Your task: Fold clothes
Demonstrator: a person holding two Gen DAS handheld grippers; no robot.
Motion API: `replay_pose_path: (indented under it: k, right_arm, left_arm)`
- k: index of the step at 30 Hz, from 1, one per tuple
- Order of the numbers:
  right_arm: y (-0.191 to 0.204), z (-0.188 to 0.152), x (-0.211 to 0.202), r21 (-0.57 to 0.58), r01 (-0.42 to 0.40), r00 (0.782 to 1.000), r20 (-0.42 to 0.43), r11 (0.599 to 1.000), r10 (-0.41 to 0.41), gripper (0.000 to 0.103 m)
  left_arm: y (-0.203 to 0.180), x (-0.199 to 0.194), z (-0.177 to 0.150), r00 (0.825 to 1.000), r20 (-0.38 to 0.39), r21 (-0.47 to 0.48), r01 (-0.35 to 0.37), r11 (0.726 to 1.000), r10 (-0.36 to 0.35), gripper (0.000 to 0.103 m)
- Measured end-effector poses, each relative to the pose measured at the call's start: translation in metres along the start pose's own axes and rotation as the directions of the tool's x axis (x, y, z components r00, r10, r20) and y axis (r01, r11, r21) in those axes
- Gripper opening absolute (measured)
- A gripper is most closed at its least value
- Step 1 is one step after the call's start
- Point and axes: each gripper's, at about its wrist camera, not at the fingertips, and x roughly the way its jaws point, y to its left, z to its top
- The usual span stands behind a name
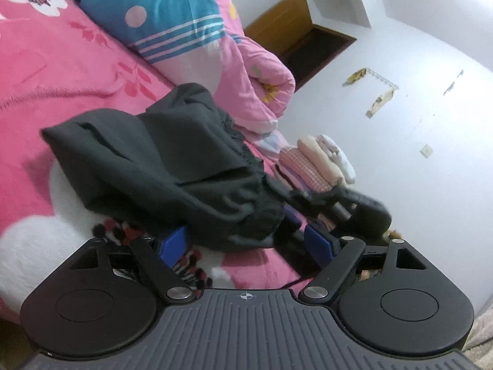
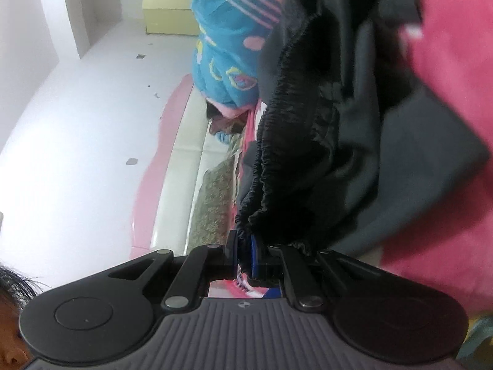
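Dark trousers (image 1: 160, 160) lie bunched on the pink bed (image 1: 61, 71), and your right claw (image 2: 245, 257) is clamped on their gathered waistband (image 2: 277, 160), likely so you can draw that edge out straight. Your left claw (image 1: 246, 243) stands wide apart with a fold of cloth between its pads (image 1: 174, 242), not yet pinched

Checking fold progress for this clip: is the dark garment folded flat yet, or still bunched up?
Still bunched. The dark garment lies crumpled on the pink bedspread, its gathered waistband pinched in the right gripper.
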Motion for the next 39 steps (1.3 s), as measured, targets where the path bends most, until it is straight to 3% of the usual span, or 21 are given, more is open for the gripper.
replay_pose_path:
  k: [4,9,12,16,19,24,27,29,31,33,35,39]
  right_arm:
    - [-0.016,-0.002,0.001,0.081,-0.004,1.000,-0.001,0.997,0.004,0.009]
    - [-0.023,-0.001,-0.001,0.154,-0.097,0.995,0.017,0.983,0.096,0.009]
    - [-0.026,0.004,-0.003,0.174,-0.068,0.998,0.019,0.982,0.065,0.012]
    - [-0.012,0.015,-0.021,0.103,-0.058,0.996,0.075,0.993,0.051,0.042]
    - [0.005,0.033,-0.037,0.023,-0.037,0.991,0.130,0.999,0.034,0.045]
    - [0.050,0.093,-0.048,-0.131,0.143,0.965,0.240,0.981,-0.108,0.045]
    - [0.074,0.127,-0.038,-0.270,0.305,0.932,0.282,0.913,-0.228,0.045]
    - [0.086,0.150,-0.022,-0.348,0.420,0.897,0.300,0.838,-0.325,0.046]
    - [0.086,0.165,-0.008,-0.400,0.481,0.874,0.282,0.780,-0.395,0.052]
    - [0.087,0.183,0.013,-0.439,0.533,0.846,0.259,0.724,-0.466,0.066]
    - [0.074,0.188,0.023,-0.464,0.531,0.842,0.191,0.709,-0.505,0.079]
    - [0.052,0.206,0.048,-0.416,0.527,0.831,0.068,0.741,-0.553,0.081]
  left_arm:
    - [0.004,0.007,-0.003,1.000,0.012,-0.041,0.008,0.999,-0.008,0.081]
    - [0.007,0.010,-0.006,0.998,0.049,-0.092,0.035,0.995,-0.031,0.079]
    - [0.011,0.013,-0.006,0.998,0.058,-0.115,0.025,0.993,-0.018,0.075]
    - [0.011,0.019,-0.007,0.999,0.044,-0.102,-0.011,0.995,0.015,0.071]
    - [0.012,0.023,-0.007,0.999,0.040,-0.101,-0.015,0.995,0.019,0.067]
    - [0.010,0.026,-0.003,0.998,0.032,-0.094,-0.049,0.994,0.052,0.058]
    - [0.008,0.028,-0.002,0.996,0.025,-0.075,-0.080,0.994,0.082,0.053]
    - [0.007,0.029,-0.002,0.995,0.020,-0.060,-0.098,0.993,0.099,0.050]
    - [0.005,0.030,-0.002,0.994,0.019,-0.050,-0.109,0.993,0.110,0.047]
    - [0.005,0.030,-0.002,0.993,0.020,-0.045,-0.117,0.992,0.118,0.044]
    - [0.005,0.029,-0.002,0.992,0.020,-0.043,-0.123,0.992,0.124,0.039]
    - [0.008,0.030,-0.001,0.990,0.021,-0.049,-0.136,0.990,0.137,0.031]
